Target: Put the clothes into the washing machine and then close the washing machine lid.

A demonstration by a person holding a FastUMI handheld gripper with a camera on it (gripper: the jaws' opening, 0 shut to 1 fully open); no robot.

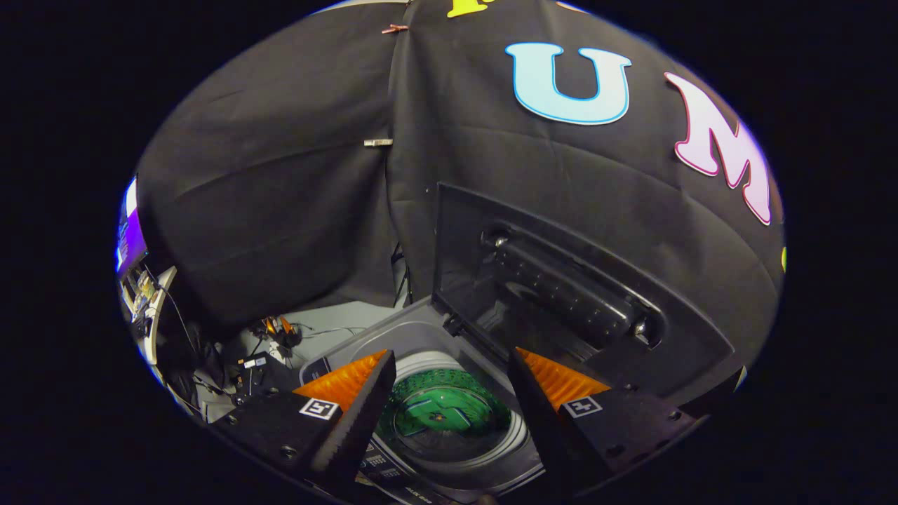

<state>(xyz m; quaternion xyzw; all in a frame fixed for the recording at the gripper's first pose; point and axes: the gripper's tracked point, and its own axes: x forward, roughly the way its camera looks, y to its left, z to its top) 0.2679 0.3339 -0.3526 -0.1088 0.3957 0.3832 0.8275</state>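
With the claw (pixel 449 393) spread and holding nothing above the washing machine (pixel 428 435), green clothes (pixel 442 410) already in the drum, the step is the lid (pixel 561 294) — upright at the far right — best hooked at its top edge and swung down.

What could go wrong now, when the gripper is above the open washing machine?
1. The gripper is open and holds nothing, and the lid stands upright just beyond its fingers; a careless push may make the lid drop hard.
2. Something green already lies in the drum; if part of it hangs over the rim, the lid might trap it.
3. Loose cables lie beside the washing machine and could snag.
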